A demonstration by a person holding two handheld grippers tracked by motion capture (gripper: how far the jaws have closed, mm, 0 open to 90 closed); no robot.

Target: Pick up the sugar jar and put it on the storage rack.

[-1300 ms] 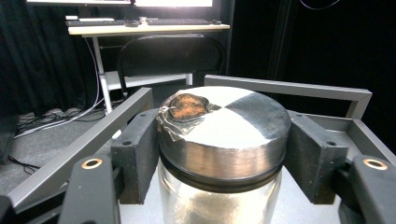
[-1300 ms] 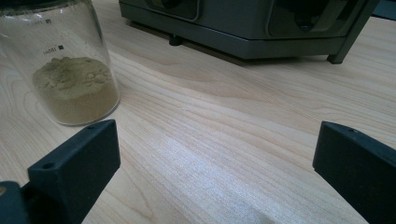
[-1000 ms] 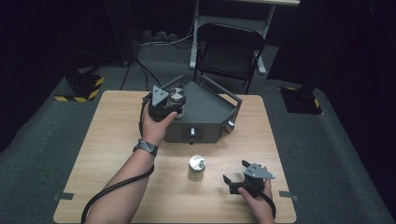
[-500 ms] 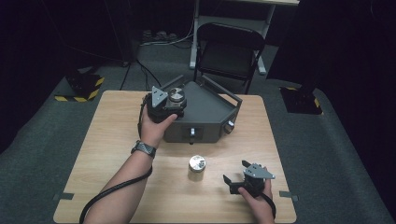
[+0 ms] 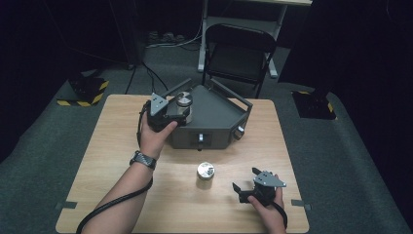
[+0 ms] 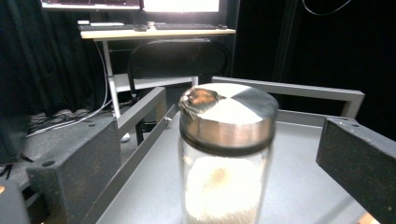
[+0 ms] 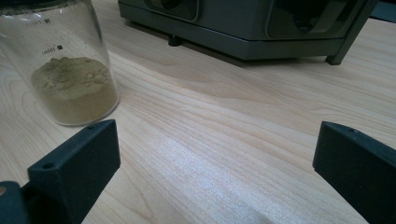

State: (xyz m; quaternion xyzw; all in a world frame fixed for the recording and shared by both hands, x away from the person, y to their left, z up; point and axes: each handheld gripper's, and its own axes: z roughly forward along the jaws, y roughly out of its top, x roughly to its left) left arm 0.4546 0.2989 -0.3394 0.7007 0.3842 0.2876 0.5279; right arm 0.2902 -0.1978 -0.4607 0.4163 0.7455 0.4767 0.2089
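Pale wood-grain desk (image 5: 112,161) carries everything. Nearest the person, the right hand-held gripper (image 5: 248,187) rests on the desk, jaws spread wide with nothing between them. Just to its left stands a glass jar of tan powder (image 5: 205,174), upright, steel-lidded, apart from the jaws; in the right gripper view the same jar (image 7: 70,70) sits at upper left. Beyond it lies the grey machine (image 5: 214,117), a knob on its front face. On its top tray stands a second jar, white powder (image 6: 224,158), upright. The left hand-held gripper (image 5: 178,107) has just opened its jaws; they stand wide either side of this jar, apparently not pressing it. Farthest, a black folding chair (image 5: 238,53).
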